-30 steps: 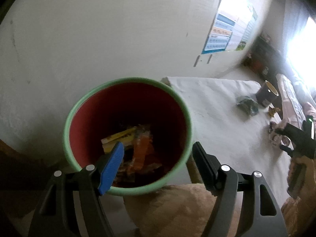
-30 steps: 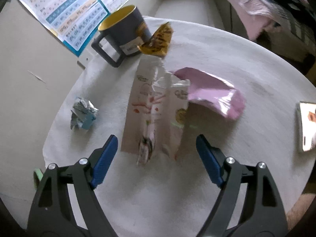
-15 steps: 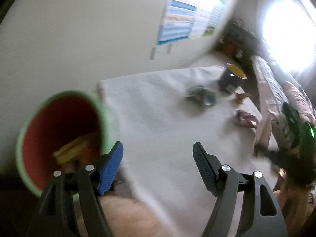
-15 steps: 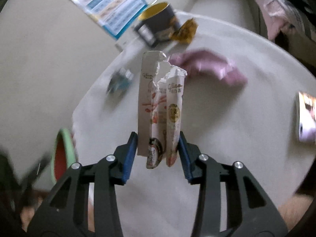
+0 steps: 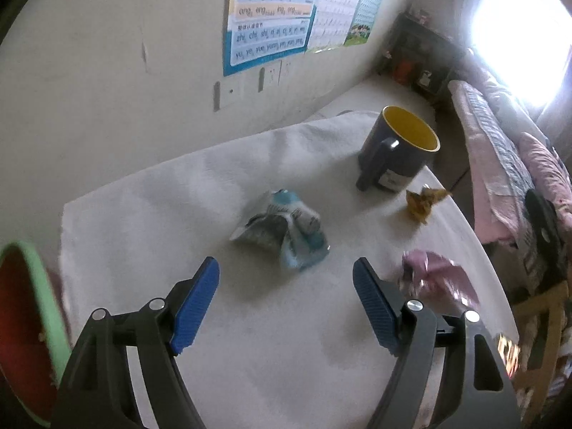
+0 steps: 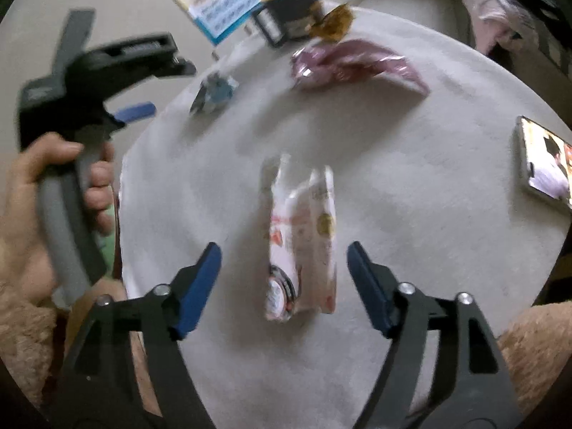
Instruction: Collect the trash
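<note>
Four wrappers around one mug (image 5: pixel 400 152): blue-white (image 5: pixel 282 232), yellow (image 5: pixel 423 202), pink (image 6: pixel 354 62), white-red (image 6: pixel 304 243). One phone (image 6: pixel 545 169), one bin (image 5: pixel 21 325), two grippers (image 5: pixel 286 298) (image 6: pixel 284 279).

White-clothed worktop (image 6: pixel 411 186) carries: mug (image 5: pixel 402 152), blue-white wrapper (image 5: pixel 282 230), gold wrapper (image 5: pixel 423 200), pink wrapper (image 6: pixel 354 64), white snack packet (image 6: pixel 304 246), phone (image 6: pixel 545 168).
</note>
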